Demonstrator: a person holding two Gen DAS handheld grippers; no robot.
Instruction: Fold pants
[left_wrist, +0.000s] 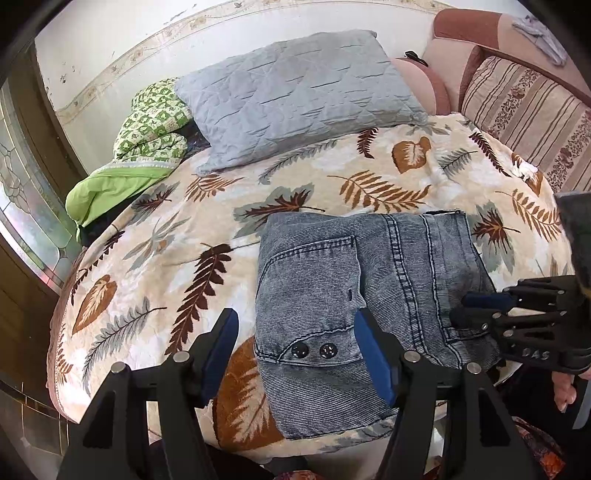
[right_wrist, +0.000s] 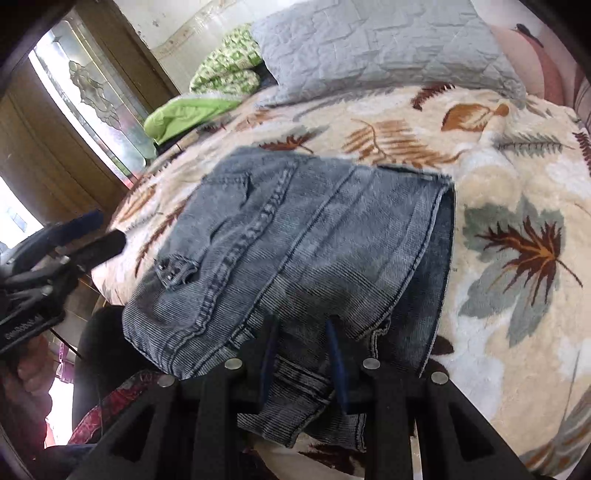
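— Where do the folded grey-blue denim pants (left_wrist: 354, 295) lie?

— On the near part of the leaf-patterned cream blanket (left_wrist: 166, 236), by its front edge.

— And behind them?

— A quilted grey pillow (left_wrist: 295, 99) rests on the blanket's far side; a green checked quilt (left_wrist: 147, 125) is bundled to its left, a striped beige cushion (left_wrist: 517, 110) to its right.

— The grippers?

— The left gripper (left_wrist: 295, 347) hovers over the pants' near left part; the right gripper (right_wrist: 303, 354) straddles their near edge.

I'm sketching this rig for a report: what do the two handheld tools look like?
Both are matte black plastic with open triangular cutouts in the finger arms, round silver pins at the joints, and blue pads lining the fingertips. The left tool shows this most clearly. The right tool has raised lettering on its body in the left wrist view. No cables are visible. Bare fingers show behind each tool.
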